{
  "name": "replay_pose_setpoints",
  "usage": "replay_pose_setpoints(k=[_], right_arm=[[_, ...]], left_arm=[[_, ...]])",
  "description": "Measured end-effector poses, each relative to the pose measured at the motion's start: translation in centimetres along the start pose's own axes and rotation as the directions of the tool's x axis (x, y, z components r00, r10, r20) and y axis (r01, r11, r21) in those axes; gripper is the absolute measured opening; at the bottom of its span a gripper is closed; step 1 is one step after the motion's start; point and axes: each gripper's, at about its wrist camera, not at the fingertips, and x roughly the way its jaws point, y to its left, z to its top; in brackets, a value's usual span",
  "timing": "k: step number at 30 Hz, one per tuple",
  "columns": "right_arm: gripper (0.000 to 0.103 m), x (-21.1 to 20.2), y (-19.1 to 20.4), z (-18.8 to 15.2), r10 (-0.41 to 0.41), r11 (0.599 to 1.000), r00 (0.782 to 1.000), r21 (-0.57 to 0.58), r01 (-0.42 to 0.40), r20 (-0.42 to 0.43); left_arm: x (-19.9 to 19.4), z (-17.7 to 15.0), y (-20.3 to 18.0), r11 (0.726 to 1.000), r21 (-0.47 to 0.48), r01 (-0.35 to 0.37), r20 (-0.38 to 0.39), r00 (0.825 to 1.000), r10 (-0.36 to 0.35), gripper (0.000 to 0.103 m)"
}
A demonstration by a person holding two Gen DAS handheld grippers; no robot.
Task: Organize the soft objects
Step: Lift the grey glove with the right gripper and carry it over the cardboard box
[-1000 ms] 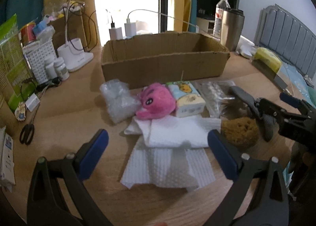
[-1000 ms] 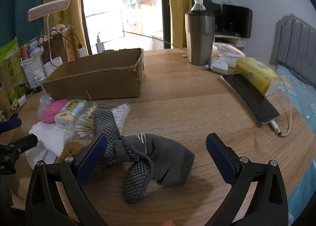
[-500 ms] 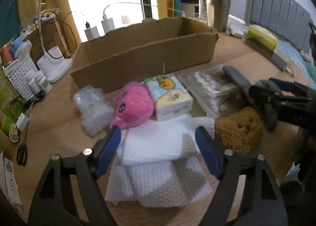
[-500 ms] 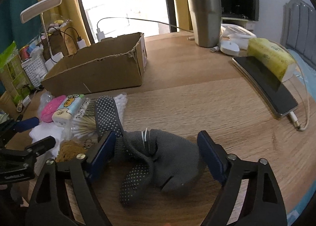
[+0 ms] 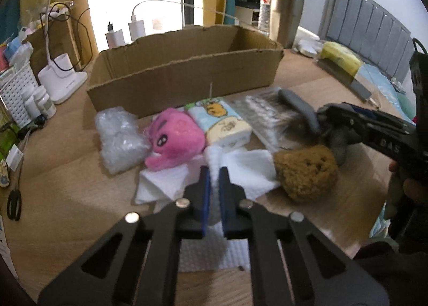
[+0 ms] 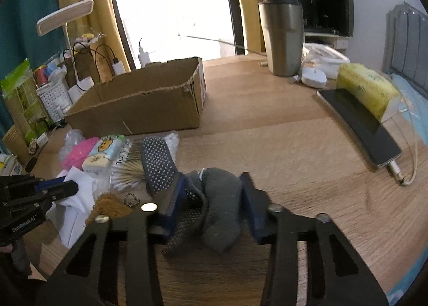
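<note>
My left gripper (image 5: 214,172) is shut on the white paper towel (image 5: 248,169), pinching a fold of it just above the table. Behind it lie a pink plush (image 5: 174,137), a tissue pack (image 5: 222,121), a bubble-wrap wad (image 5: 120,134) and a brown sponge (image 5: 305,169). My right gripper (image 6: 214,188) is shut on the grey dotted socks (image 6: 214,209), bunched between its fingers. The open cardboard box (image 5: 187,67) stands behind the pile; it also shows in the right wrist view (image 6: 141,102).
A bag of cotton swabs (image 5: 264,118) lies by the socks. A steel tumbler (image 6: 281,38), a phone (image 6: 358,124) and a yellow pack (image 6: 366,89) sit at the right. A white basket (image 5: 13,91), bottles and scissors (image 5: 13,204) are at the left.
Both grippers closed: the left on the paper towel, the right on the grey socks. Both had moved forward and down onto their objects.
</note>
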Motion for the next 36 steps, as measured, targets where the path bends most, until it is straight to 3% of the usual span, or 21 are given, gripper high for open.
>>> replay_pose_setpoints(k=[13, 26, 36], right_arm=[[0.026, -2.9, 2.0, 1.7, 0.001, 0.998, 0.995, -0.060, 0.005, 0.095], [0.026, -6.1, 3.6, 5.5, 0.020, 0.994, 0.975, -0.111, 0.005, 0.221], [0.026, -7.1, 4.3, 8.1, 0.038, 0.991, 0.956, -0.137, 0.002, 0.290]], left_arm=[[-5.4, 1.1, 2.5, 0.995, -0.071, 0.070, 0.145, 0.988, -0.059, 0.004], [-11.0, 4.5, 5.8, 0.992, -0.107, 0.069, 0.309, 0.951, -0.033, 0.004], [-13.4, 6.9, 7.1, 0.994, -0.101, 0.041, 0.389, 0.921, 0.002, 0.004]])
